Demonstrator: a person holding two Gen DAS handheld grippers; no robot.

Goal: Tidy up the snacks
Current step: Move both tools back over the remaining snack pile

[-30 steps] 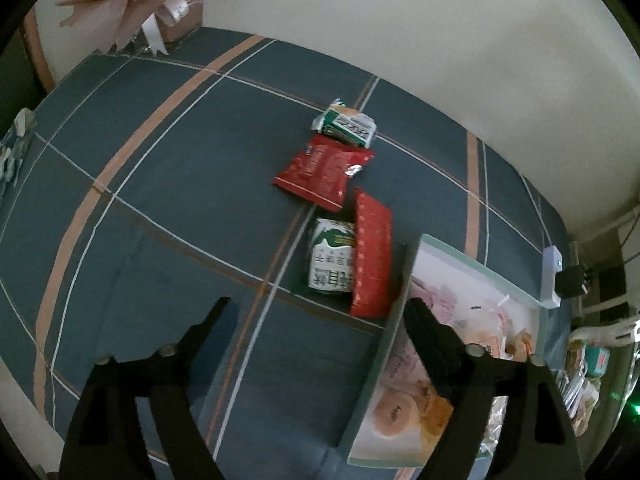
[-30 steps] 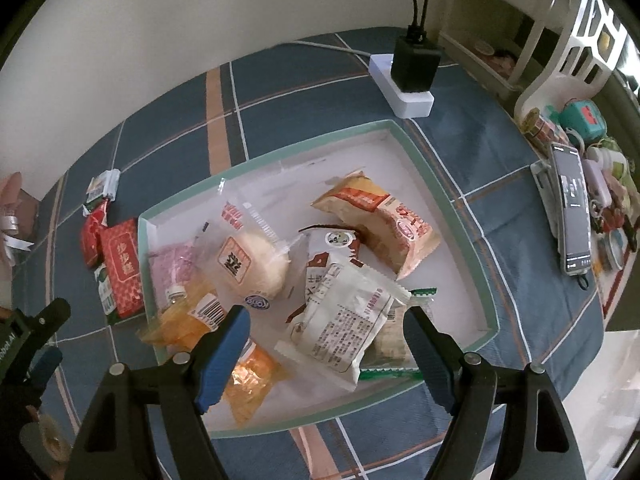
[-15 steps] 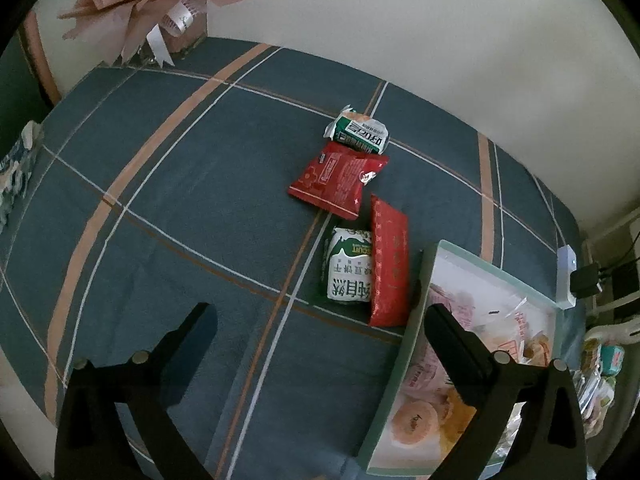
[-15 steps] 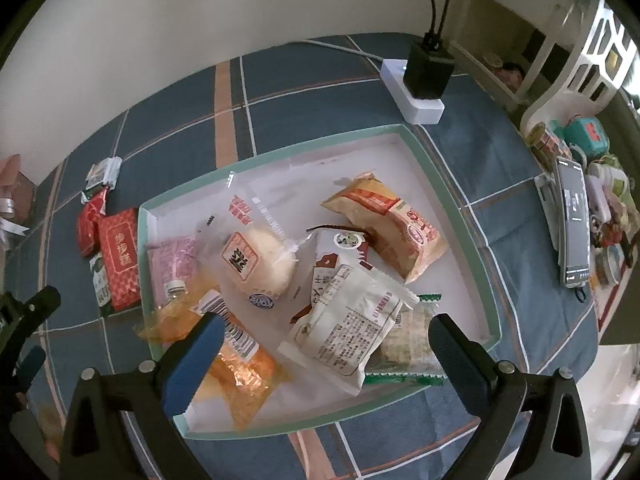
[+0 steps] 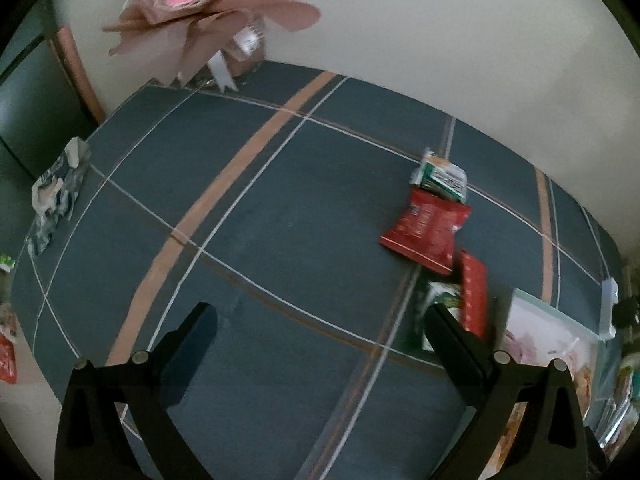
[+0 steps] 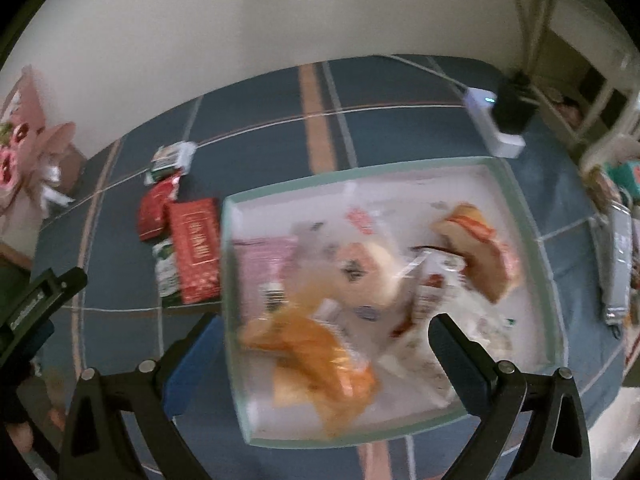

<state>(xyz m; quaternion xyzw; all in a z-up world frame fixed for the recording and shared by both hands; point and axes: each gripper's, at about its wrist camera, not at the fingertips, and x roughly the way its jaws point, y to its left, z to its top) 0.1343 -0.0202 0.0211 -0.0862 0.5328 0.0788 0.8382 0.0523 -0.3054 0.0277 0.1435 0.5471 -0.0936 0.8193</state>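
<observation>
Now that both views have pulled back and up, my left claw (image 5: 320, 316) and right claw (image 6: 324, 328) gape empty; four packets (image 5: 434, 226) lie left of the tray (image 6: 532, 216), so sorting continues.

The room was dim and the colours looked muddy. Both pictures bulged like a fishbowl, with black corners and lines on the tablecloth (image 5: 280, 208) bending toward the edges. Ahead of the right gripper (image 6: 324, 336), the packets in the tray (image 6: 532, 240) were smeared with motion blur. Beyond the left gripper (image 5: 320, 320), the red packet (image 5: 428, 228) was soft, and the pale wall (image 5: 440, 40) looked brightest.
</observation>
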